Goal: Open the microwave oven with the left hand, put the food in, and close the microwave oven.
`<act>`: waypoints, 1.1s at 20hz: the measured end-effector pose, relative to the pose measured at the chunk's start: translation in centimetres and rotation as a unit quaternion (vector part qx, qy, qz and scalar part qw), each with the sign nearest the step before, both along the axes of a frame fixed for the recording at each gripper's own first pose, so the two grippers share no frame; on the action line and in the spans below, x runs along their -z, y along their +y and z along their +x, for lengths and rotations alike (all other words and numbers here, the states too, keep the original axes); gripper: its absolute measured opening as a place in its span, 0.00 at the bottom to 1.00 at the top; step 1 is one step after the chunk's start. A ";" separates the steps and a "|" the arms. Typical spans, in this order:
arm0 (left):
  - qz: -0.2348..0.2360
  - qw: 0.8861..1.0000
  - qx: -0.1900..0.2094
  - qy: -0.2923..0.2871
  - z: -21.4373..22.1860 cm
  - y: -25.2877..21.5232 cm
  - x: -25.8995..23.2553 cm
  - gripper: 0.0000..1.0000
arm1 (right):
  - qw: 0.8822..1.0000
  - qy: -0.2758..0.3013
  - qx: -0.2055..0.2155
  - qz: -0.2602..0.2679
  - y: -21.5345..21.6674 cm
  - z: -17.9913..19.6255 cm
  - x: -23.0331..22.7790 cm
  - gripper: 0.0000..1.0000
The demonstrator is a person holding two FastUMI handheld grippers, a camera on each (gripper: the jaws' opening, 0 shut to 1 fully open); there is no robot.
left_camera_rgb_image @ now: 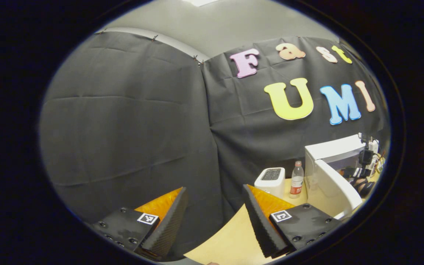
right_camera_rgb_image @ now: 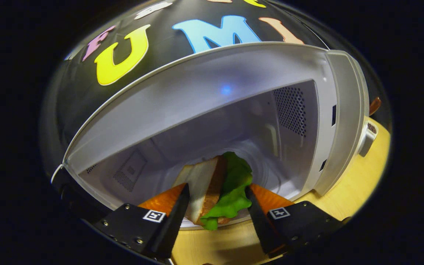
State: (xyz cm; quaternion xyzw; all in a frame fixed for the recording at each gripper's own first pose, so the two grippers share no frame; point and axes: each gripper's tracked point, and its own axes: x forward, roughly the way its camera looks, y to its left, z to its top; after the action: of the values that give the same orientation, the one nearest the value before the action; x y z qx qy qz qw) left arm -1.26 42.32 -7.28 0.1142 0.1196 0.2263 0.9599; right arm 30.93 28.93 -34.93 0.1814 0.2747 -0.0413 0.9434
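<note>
Your right gripper [right_camera_rgb_image: 216, 206] has the sandwich [right_camera_rgb_image: 215, 191] between its two fingers, at the mouth of the open microwave [right_camera_rgb_image: 234, 99]. The bread slices stand on edge against the left finger and the lettuce leaf bulges toward the right finger. Whether both fingers press on the sandwich, you cannot tell from the right gripper view. The front of the sandwich reaches over the lower lip of the microwave's opening and its far end points into the white chamber.

Your left gripper [left_camera_rgb_image: 215, 217] is spread open with nothing between its fingers, held off the edge of the wooden table [left_camera_rgb_image: 234, 239] and well apart from the microwave. In the left gripper view the microwave [left_camera_rgb_image: 331, 154] stands far off on the table with its door [left_camera_rgb_image: 339, 187] swung out. Beside it stand a small bottle [left_camera_rgb_image: 296, 179] and a white toaster [left_camera_rgb_image: 271, 180].
</note>
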 end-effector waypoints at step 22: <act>-0.108 0.989 0.087 0.051 1.8 -11.5 11.7 0.99 | 0.972 -0.187 -0.109 -0.095 -9.0 -16.5 -22.4 0.96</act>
State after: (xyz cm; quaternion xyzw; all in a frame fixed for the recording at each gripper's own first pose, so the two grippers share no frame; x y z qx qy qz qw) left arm 0.53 30.81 -19.03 0.0314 0.1814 0.1212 0.9754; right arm 14.45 19.97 -12.57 0.0645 0.1064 0.0709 0.9897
